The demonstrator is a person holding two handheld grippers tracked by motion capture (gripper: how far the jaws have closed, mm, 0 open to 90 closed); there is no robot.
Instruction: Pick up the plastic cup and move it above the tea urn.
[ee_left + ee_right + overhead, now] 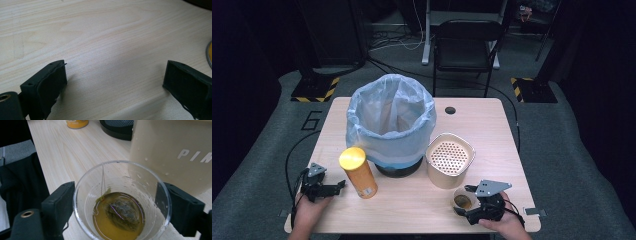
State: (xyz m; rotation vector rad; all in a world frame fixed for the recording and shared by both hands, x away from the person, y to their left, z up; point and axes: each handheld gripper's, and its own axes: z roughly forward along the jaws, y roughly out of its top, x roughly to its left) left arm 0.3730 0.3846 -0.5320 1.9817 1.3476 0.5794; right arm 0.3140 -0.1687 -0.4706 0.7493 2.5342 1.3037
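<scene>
Your right-gripper view cuts the beige container (172, 152) at top and right, so its lettering reads only in part. The clear cup (120, 202) loses its base at the bottom edge; whether the fingers (58, 205) press its wall can't be told. In your left-gripper view, a yellow rim (209, 53) is clipped at the right edge. From the high view, the yellow canister (358, 172) label is too small to read.

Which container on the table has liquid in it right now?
The clear plastic cup between the right gripper's jaws: amber tea with a teabag. The lined bin and beige strainer tub show none.
</scene>
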